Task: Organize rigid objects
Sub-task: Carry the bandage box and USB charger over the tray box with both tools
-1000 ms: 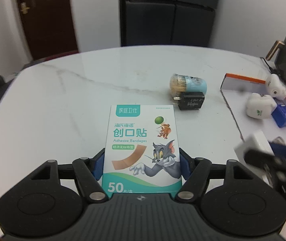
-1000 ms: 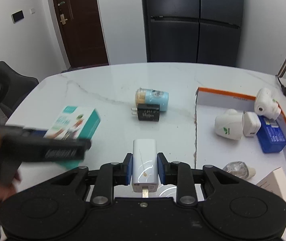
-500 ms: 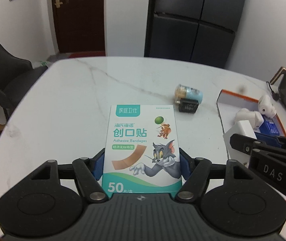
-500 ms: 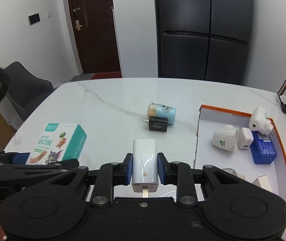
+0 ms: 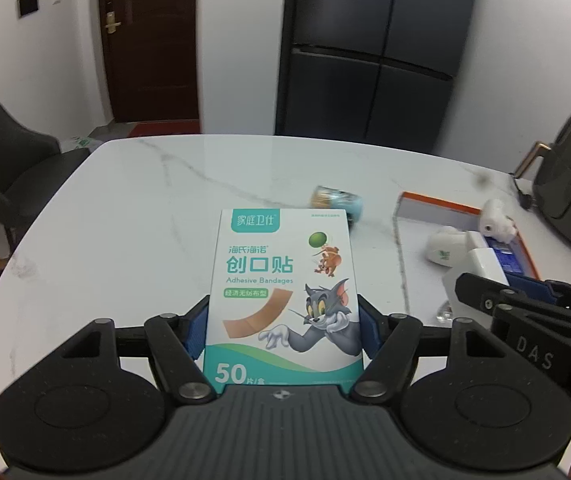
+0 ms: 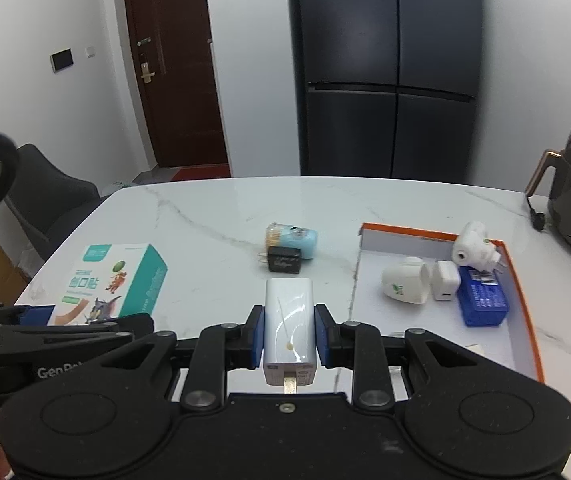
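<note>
Carry step: left gripper (image 5: pixel 283 330) clamps the teal-white cardboard adhesive-bandage box (image 5: pixel 283 292), right gripper (image 6: pixel 289 338) clamps the white plastic plug charger (image 6: pixel 289 326), both above the marble table (image 6: pixel 213 216); next, probably set them into the orange-rimmed white tray (image 6: pixel 523 292).

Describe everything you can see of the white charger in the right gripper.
The white charger is a glossy, rounded-corner plastic block, held lengthwise between the blue pads of the right gripper, which is shut on its two sides. Its printed end faces the camera, with a metal prong sticking out toward the gripper body. A thin scratch-like line and a small yellowish spot mark its top face. It is lifted clear of the marble table; only the pads touch it.
</note>
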A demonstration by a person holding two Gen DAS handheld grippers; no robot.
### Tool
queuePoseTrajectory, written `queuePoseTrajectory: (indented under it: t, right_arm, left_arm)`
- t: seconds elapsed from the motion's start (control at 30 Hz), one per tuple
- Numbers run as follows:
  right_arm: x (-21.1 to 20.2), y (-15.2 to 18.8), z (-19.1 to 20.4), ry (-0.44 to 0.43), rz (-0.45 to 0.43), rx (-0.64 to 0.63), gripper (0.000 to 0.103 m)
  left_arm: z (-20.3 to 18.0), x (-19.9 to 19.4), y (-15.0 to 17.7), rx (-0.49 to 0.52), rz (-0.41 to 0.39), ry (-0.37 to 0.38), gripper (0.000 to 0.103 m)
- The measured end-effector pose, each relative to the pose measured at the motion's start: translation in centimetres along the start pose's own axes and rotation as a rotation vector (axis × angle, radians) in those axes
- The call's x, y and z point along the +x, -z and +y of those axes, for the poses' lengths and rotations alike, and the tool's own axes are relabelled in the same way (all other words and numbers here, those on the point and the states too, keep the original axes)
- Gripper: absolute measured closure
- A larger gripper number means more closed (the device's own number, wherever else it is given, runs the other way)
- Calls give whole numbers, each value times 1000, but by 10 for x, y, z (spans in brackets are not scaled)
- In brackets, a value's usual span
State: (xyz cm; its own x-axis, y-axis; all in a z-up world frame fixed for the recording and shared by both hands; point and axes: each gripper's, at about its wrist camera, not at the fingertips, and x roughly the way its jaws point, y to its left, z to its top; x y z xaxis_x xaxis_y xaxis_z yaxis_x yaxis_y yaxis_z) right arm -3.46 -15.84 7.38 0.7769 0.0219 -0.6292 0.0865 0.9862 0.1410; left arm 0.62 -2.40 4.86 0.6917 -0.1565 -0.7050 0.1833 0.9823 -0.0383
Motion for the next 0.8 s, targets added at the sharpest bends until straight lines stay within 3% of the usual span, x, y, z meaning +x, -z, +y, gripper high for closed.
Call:
queuePoseTrajectory:
  t: [0.63, 0.8]
  right_arm:
    - [-39, 17, -56, 95, -19, 70, 71]
    - [-49, 24, -67, 119, -19, 89, 71]
  left_arm:
    - [-57, -11, 16, 59, 19, 137, 32]
    - [-70, -12, 20, 85, 22, 143, 32]
